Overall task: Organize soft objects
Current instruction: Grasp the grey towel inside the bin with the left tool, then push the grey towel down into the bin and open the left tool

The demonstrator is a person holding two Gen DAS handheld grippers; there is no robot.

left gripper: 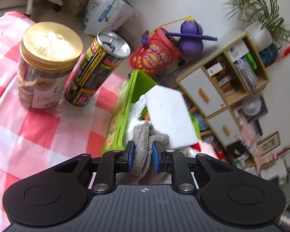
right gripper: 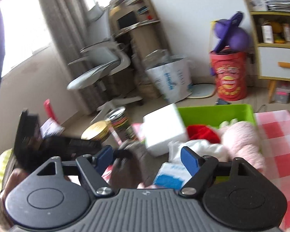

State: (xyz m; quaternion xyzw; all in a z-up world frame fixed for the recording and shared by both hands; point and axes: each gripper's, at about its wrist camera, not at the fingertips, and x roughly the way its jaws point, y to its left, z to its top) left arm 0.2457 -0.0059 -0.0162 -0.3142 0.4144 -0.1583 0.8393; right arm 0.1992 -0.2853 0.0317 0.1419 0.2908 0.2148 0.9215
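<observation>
Two grippers are yours: your left gripper is clenched on a grey towel at the near edge of the green bin, just in front of a white foam block. Your right gripper has its jaws spread with nothing pinched between them, above the bin's near side, where pink and red soft things lie.

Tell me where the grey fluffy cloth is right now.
In the left wrist view, the grey fluffy cloth sits low and central, pinched in the left gripper, beside the green plastic bin and below the white foam block.
</observation>
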